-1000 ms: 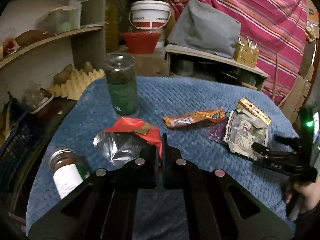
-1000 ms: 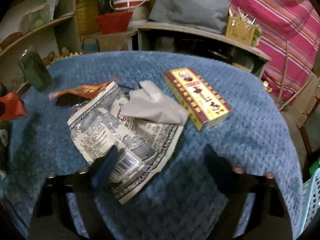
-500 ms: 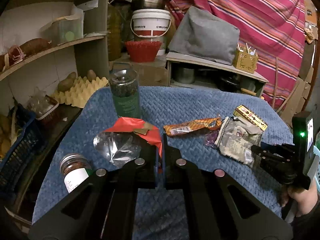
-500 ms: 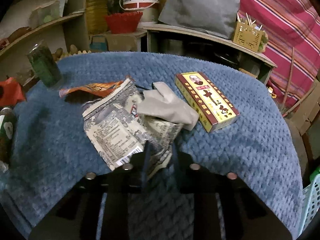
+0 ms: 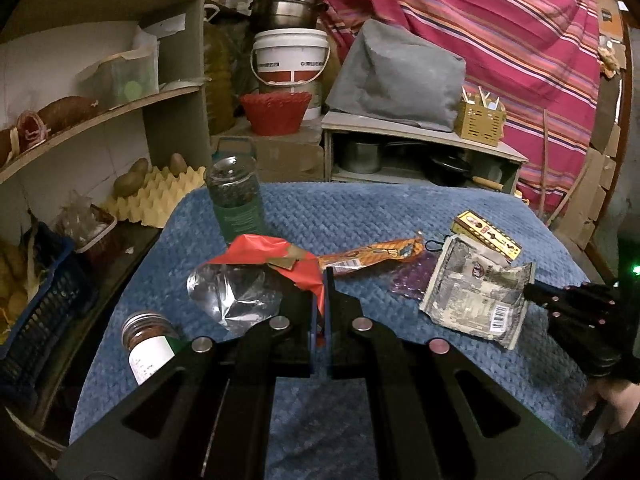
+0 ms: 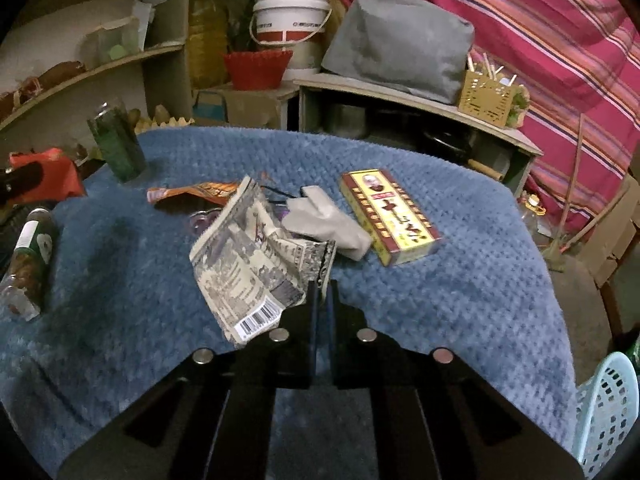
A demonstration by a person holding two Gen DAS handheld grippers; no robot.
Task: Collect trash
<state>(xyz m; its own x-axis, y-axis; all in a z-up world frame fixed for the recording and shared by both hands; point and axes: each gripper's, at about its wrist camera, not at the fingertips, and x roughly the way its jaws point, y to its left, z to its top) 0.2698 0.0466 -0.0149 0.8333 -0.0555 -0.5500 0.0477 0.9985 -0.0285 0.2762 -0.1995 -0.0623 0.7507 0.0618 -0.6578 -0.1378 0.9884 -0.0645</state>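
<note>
My left gripper point(image 5: 323, 280) is shut on a red and silver foil wrapper point(image 5: 256, 276) and holds it above the blue cloth table point(image 5: 360, 216). My right gripper point(image 6: 324, 288) is shut on the corner of a printed grey-and-cream snack bag point(image 6: 248, 256), lifted off the cloth; the bag also shows in the left wrist view point(image 5: 476, 296). An orange wrapper point(image 5: 372, 254), a purple scrap point(image 5: 412, 280), a crumpled grey tissue point(image 6: 328, 224) and a yellow and red box point(image 6: 388, 216) lie on the cloth.
A tall green-labelled jar point(image 5: 236, 200) stands at the back left of the table. A small brown-capped jar point(image 5: 148, 340) stands near the front left edge. A pale blue perforated basket point(image 6: 608, 408) sits off the table's right edge. Shelves and an egg tray point(image 5: 160, 196) are at the left.
My right gripper closed on the snack bag's corner and lifted it, so the bag folded up. My left gripper stayed shut on the red wrapper and rose and pulled back slightly.
</note>
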